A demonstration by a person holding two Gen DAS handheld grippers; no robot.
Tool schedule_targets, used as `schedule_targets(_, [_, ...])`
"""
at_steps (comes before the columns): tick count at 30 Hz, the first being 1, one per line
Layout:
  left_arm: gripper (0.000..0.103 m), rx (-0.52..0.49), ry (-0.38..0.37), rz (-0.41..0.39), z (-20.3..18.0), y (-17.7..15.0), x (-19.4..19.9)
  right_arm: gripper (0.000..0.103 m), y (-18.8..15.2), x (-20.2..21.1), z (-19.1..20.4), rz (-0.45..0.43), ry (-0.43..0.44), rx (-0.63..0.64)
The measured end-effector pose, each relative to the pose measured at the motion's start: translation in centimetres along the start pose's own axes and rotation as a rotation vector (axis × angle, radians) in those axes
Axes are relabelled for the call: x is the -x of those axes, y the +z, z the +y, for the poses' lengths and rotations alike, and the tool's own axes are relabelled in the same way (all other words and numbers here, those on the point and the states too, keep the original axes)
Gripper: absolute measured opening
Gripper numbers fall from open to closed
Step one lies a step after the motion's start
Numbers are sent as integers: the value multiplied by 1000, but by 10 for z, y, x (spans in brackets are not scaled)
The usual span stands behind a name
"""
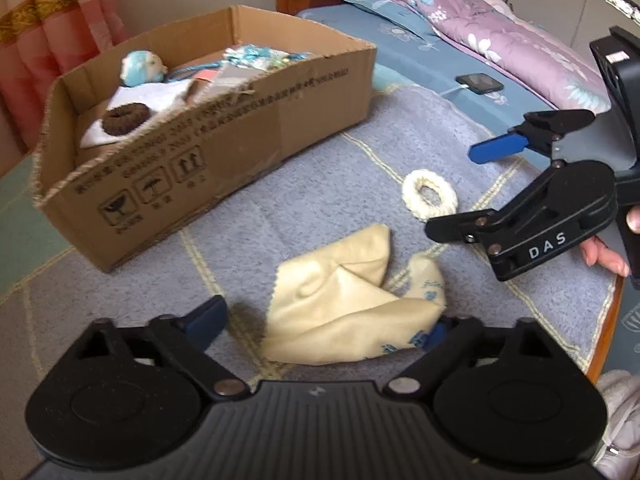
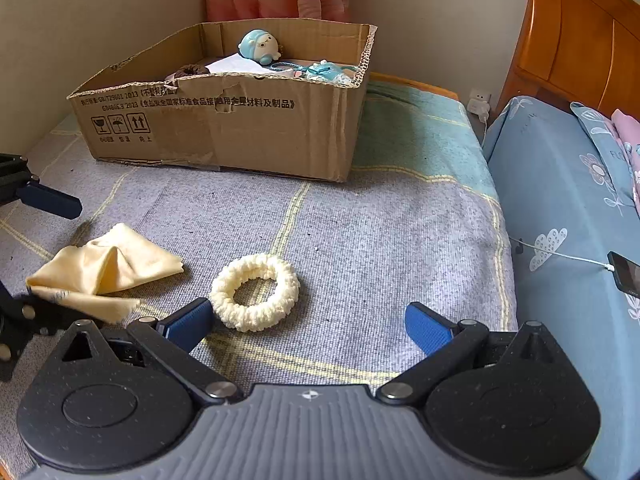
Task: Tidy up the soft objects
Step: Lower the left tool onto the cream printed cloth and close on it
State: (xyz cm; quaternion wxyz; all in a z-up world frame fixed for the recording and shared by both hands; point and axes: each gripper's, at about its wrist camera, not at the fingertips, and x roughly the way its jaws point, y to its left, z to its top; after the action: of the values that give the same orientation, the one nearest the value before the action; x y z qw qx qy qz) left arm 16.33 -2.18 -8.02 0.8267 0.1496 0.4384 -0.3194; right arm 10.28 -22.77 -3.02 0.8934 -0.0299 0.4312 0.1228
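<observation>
A crumpled pale yellow cloth (image 1: 344,308) (image 2: 104,272) lies on the grey-blue blanket between the fingers of my left gripper (image 1: 322,324) (image 2: 38,256). The jaws stand open: the right finger touches the cloth's edge and the left finger is apart from it. A cream scrunchie (image 1: 430,196) (image 2: 254,292) lies flat just ahead of my right gripper (image 2: 310,326) (image 1: 460,188), close to its left finger; that gripper is open and empty. The cardboard box (image 1: 240,140) (image 2: 224,132) behind holds a blue plush toy (image 1: 142,66) (image 2: 260,46), a brown scrunchie (image 1: 126,118) (image 2: 192,70), white cloth and teal items.
A bed with a blue sheet (image 2: 560,200) adjoins the blanket; a phone (image 1: 480,82) (image 2: 626,276) on a white cable lies on it, beside a purple quilt (image 1: 500,36). A wooden headboard (image 2: 580,32) and pink curtain (image 1: 48,32) stand behind. A hand (image 1: 608,252) holds the right gripper.
</observation>
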Motion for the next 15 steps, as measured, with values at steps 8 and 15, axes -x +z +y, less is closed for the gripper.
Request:
schedule_targets(8, [54,-19,9,-32,-8,6,0,103,0,0,0,-2,1,1])
schedule_targets(15, [25,44,39,-47,-5,-1,9,103,-1,1,0,-10,1,2])
